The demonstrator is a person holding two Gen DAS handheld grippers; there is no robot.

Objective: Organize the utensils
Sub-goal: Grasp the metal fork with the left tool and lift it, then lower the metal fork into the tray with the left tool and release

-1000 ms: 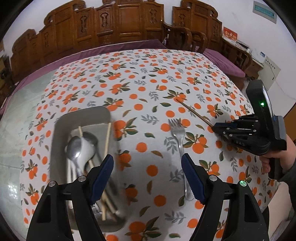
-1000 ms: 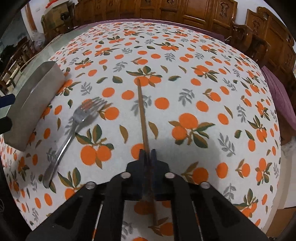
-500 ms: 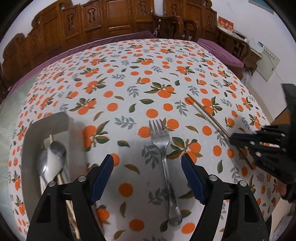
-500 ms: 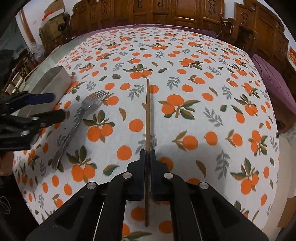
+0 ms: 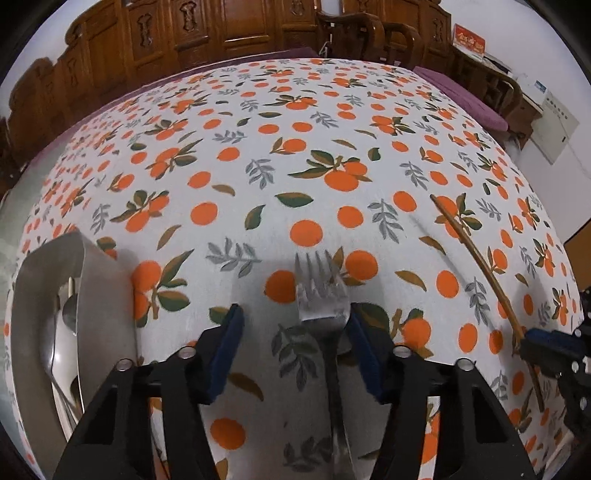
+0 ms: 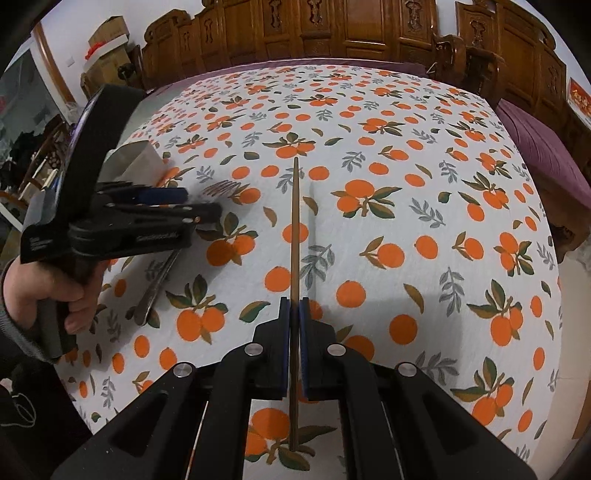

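Observation:
A silver fork (image 5: 325,302) lies on the orange-print tablecloth, tines pointing away. My left gripper (image 5: 295,328) is open, low over the cloth, with the fork's neck between its blue pads, close to the right pad. In the right wrist view the left gripper (image 6: 184,206) covers the fork (image 6: 155,288). My right gripper (image 6: 294,310) is shut on a brown wooden chopstick (image 6: 294,229), held above the cloth and pointing away; it also shows in the left wrist view (image 5: 476,254). A metal tray (image 5: 99,306) at the left holds spoons (image 5: 61,332) and chopsticks.
The tray's corner (image 6: 133,158) shows behind the left gripper in the right wrist view. Carved wooden chairs (image 6: 332,33) line the table's far side. A purple cushioned bench (image 6: 546,147) stands at the right. The table edge falls away at the near right.
My left gripper has moved right from the tray and down around the fork. My right gripper has lifted the chopstick off the cloth and stays shut on it.

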